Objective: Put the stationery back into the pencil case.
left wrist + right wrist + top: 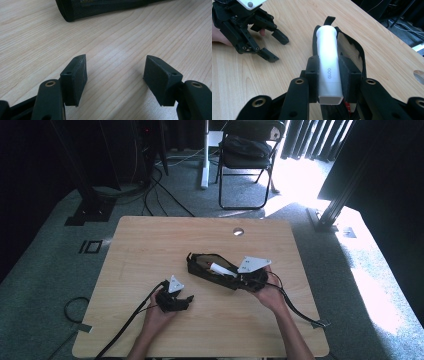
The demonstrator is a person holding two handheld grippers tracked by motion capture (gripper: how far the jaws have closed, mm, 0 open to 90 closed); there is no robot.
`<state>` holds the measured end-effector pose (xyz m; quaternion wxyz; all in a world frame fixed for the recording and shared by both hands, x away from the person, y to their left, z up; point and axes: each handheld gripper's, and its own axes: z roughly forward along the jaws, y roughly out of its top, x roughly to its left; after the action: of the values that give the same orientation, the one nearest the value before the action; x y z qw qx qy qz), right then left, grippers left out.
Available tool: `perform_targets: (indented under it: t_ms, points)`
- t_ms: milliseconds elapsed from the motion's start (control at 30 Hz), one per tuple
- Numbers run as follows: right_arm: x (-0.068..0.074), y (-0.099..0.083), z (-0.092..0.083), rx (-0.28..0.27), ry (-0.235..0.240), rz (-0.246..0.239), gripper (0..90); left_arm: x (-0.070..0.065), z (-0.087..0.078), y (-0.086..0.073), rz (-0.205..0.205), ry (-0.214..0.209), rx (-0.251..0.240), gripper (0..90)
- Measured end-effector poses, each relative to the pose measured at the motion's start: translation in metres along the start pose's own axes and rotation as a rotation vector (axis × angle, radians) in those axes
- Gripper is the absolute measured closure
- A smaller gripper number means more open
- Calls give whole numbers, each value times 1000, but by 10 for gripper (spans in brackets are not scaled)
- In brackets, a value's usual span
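Right claw (329,82) clamps white glue stick (327,62) above open black pencil case (352,50) on worktop (294,22). Left claw (115,75) open, empty, resting apart from case. Risk: smooth stick slips in pads, or snags mesh edge, dragging unheld case.

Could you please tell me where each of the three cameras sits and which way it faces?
High view: above the person's side, facing forward and down on the table; forearms, both tongs.
Left gripper view: on the left tongs, facing the tabletop and black pouch; own open jaws.
Right gripper view: on the right tongs, clamping the white glue stick.
Shared: pouch, table.
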<state>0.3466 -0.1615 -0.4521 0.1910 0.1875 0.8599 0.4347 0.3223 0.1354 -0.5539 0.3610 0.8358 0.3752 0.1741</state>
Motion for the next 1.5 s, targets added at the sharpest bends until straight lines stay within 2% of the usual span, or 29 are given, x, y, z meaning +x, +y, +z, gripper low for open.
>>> perform_targets:
  t_ms: [867,1500]
  points:
    - [-10,-2,12,6,5,20,710,0,0,0,2,0,0,358]
    - [-16,-5,25,30,22,36,711,0,0,0,2,1,0,358]
